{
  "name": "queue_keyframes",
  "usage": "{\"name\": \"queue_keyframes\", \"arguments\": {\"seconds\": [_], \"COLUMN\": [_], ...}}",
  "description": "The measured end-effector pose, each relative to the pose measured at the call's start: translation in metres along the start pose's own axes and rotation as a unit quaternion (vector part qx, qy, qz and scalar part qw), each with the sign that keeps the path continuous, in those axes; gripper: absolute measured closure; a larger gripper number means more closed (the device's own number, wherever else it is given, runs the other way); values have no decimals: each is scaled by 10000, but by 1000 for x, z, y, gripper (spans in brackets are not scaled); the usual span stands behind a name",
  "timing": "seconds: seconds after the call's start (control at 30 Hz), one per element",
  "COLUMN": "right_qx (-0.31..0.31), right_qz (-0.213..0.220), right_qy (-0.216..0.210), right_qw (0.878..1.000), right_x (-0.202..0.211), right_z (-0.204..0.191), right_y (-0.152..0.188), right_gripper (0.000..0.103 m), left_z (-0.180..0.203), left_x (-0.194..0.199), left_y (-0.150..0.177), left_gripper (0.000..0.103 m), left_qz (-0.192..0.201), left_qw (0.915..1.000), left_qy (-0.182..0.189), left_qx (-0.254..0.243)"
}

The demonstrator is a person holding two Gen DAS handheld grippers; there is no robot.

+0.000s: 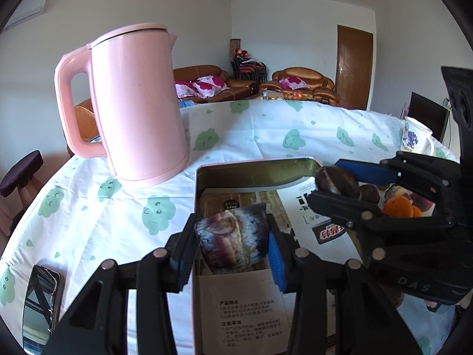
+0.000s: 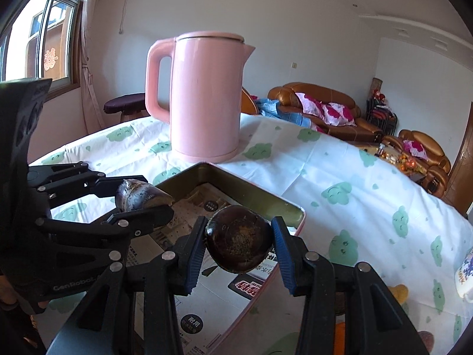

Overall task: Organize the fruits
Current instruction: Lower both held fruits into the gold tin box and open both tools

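Here both tongs are pinching fruit over the open tin [image 1: 254, 174]. The left tongs [image 1: 232, 250] clamp a dark purple, frost-streaked fruit piece [image 1: 233, 242] between their blue pads, just above the tin's paper-lined bottom. The right tongs [image 2: 239, 247] grip a round, dark brown fruit [image 2: 239, 241] near the tin's far corner. Beyond both tongs a pink kettle [image 2: 207, 97] stands on the bench [image 2: 340, 177], just behind the tin. Right of the left tongs lie orange and dark fruits [image 1: 397, 205].
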State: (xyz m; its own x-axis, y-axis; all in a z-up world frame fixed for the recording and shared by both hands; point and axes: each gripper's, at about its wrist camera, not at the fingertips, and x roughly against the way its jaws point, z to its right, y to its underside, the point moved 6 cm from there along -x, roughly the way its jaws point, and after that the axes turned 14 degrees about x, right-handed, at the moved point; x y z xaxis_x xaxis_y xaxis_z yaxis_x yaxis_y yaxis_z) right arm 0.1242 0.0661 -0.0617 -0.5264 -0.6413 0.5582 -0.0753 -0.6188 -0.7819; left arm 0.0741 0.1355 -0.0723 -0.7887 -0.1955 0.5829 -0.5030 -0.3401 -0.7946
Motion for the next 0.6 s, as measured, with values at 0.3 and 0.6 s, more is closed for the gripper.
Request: {"name": "queue_keyframes", "arguments": {"seconds": [0.3,0.6], "right_qx": [-66,-126], "right_qz": [-151,-269], "right_qy": [-122,-204], "right_qw": [9998,9993], "right_x": [-12,-17], "right_z": [-2,-2], "right_y": [8,10], "right_gripper": [57,57], "left_z": [0,2], "left_x": [-5,-9], "left_y": [1,1], "left_gripper": [59,58], "left_qz": [-53,-54], "left_qw": [9999,9998], "left_qy": [-61,-123], "left_qx": [-79,-176]}}
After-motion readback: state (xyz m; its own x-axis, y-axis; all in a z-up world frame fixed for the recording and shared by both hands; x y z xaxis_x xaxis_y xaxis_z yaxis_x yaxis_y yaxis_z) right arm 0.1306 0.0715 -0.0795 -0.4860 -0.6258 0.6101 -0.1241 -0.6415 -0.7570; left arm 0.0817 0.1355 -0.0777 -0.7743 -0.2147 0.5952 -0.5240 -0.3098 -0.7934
